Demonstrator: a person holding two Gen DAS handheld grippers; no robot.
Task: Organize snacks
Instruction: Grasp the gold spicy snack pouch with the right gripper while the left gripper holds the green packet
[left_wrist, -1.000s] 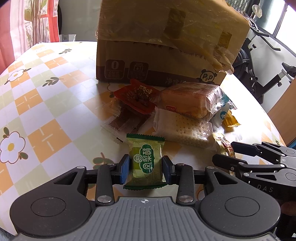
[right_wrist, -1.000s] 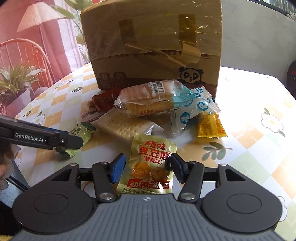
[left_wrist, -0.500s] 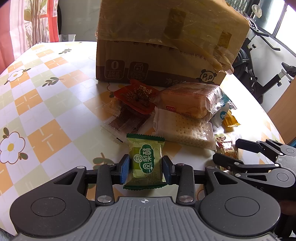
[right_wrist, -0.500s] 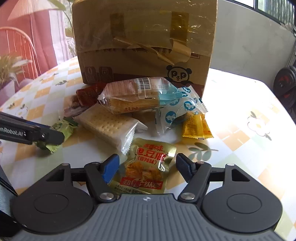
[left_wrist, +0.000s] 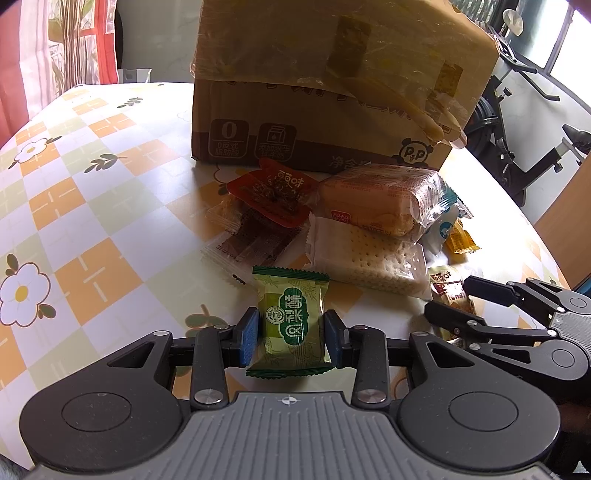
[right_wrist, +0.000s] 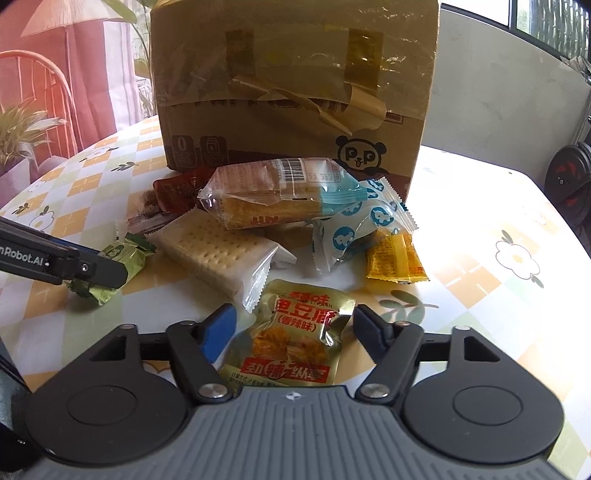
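My left gripper (left_wrist: 291, 334) is shut on a green snack packet (left_wrist: 290, 320), which also shows in the right wrist view (right_wrist: 122, 258). My right gripper (right_wrist: 293, 326) is open, its jaws wide on either side of a gold tofu snack pouch (right_wrist: 295, 339) lying on the table; the pouch also shows in the left wrist view (left_wrist: 448, 291). A pile of snacks lies beyond: a cracker pack (right_wrist: 218, 251), a bread pack (right_wrist: 273, 195), a red pouch (left_wrist: 275, 195), a blue-and-white wrapper (right_wrist: 354, 225) and a small yellow packet (right_wrist: 395, 258).
A taped cardboard box (right_wrist: 295, 88) stands behind the pile on the checked flower tablecloth (left_wrist: 92, 206). An exercise bike (left_wrist: 532, 147) stands off the table's right side. A red chair and plants (right_wrist: 33, 122) are off to the left.
The right gripper's jaws opened wide and let go of the gold pouch, which now lies on the table. The left gripper stays shut on the green packet.
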